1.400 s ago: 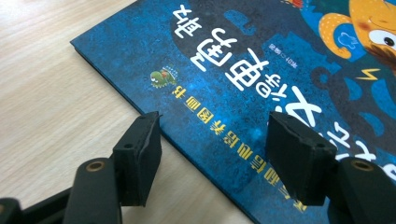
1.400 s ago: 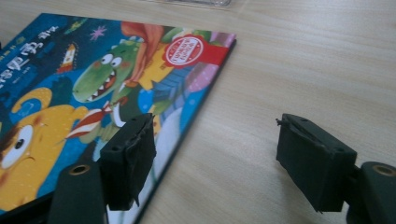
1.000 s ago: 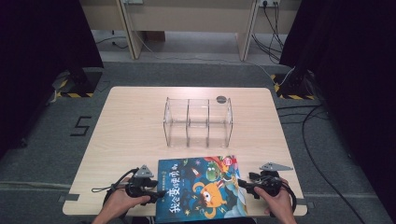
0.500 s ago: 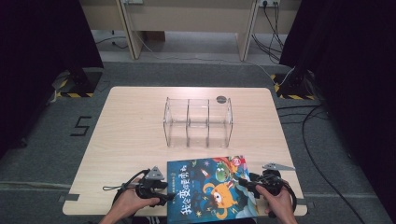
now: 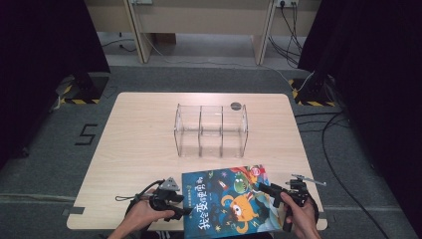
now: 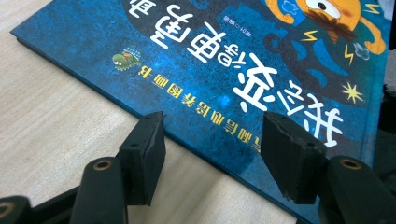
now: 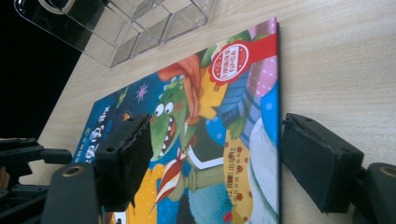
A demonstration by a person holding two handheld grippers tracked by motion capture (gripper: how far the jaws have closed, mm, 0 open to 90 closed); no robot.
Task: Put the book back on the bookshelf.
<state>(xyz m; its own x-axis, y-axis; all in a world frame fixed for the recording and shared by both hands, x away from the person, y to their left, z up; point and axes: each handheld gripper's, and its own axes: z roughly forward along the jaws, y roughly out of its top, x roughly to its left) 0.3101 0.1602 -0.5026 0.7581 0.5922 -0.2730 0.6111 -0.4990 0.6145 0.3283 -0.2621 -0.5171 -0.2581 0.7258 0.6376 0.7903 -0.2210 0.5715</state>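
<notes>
High view puts your two hands at the near edge of the table (image 5: 139, 149), one on each side of the picture book (image 5: 226, 201), which lies flat, cover up, at the near edge and a little right of the middle, its near end reaching the table's lip. Your left gripper (image 5: 185, 211) sits at the book's near left side. In the left gripper view its jaws are spread and have just been opening; one pad rests over the bare wood just off the book's edge, the other stands above the blue cover (image 6: 224, 60), and neither presses on it. Your right gripper (image 5: 266, 189) is at the book's right side, a little farther from you than the left one. In the right gripper view its jaws are also spread and have just been opening wider; the book's right edge (image 7: 275, 116) runs between them, one pad over the crocodile on the cover, the other over the wood beside it, with no pinch that shows. Farther off, near the table's middle, stands the clear three-compartment rack (image 5: 211, 130), well apart from the book. Just behind the rack's far right corner lies a small dark round disc (image 5: 235, 105).
</notes>
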